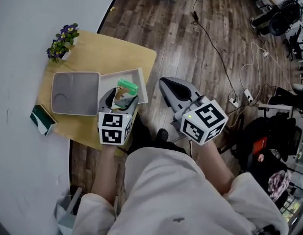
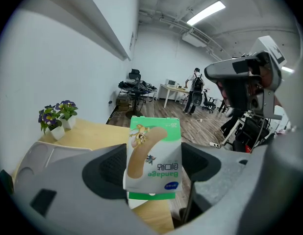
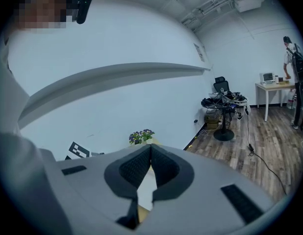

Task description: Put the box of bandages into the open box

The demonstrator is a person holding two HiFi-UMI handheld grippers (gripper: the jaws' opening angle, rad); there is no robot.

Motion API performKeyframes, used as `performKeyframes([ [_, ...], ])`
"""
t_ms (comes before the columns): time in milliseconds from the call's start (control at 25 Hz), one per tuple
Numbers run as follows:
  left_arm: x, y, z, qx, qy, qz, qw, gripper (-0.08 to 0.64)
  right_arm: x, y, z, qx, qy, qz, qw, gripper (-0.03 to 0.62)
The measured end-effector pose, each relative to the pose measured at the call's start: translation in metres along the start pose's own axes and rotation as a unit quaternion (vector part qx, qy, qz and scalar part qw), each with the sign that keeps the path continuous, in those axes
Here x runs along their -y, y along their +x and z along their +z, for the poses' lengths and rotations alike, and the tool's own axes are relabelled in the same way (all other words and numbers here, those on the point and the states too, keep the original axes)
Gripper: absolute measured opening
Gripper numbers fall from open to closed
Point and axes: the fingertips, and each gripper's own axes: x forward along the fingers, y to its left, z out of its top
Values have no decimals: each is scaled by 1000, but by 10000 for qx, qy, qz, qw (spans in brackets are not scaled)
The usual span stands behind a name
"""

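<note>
— So, what is the left gripper doing?

— Its jaws are clamped on the box of bandages, one pad on each side face. The box is green and white, with a plaster drawn across its front and the word "Bandage" reading upside down in the left gripper view. It sticks out past the fingertips.

— Where does the open box sit from there?

— Just to the left of that gripper, grey inside and lying flat on the table. A white tray-like part adjoins the open box on its right. In the head view the held box of bandages overlaps that white part, close by its near edge. Whether it touches the white part I cannot tell.

— Anything else near it?

— Potted flowers stand ahead and to the left, beyond the open box. A green-and-white carton lies left of the gripper's marker cube, at the table's edge.

— And the right gripper?

— Its jaws are pressed together with nothing between them. It hangs to the right of the left one, off the table's edge and over the wooden floor, pointing forward.
</note>
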Motion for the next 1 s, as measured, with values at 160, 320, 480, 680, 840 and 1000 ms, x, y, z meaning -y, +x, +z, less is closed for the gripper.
performKeyframes([
  [160, -11, 9, -5, -100, 28, -27, 9999, 345, 5, 12, -3, -91, 41, -76, 9999, 5],
  [320, -22, 21, -12, -169, 116, -33, 9998, 345, 5, 25, -3, -156, 43, -110, 9998, 5],
  [480, -24, 30, -19, -312, 194, -128, 9992, 345, 8, 36, -6, -244, 59, -156, 9996, 5],
  [680, -26, 41, -32, -516, 301, -211, 9980, 345, 13, 44, -10, -357, 45, -271, 9990, 5],
  [840, -25, 50, -43, -690, 402, -312, 9963, 345, 16, 48, -19, -458, 93, -344, 9983, 5],
  [1000, -25, 56, -49, -786, 459, -388, 9951, 345, 19, 51, -28, -532, 180, -433, 9975, 5],
])
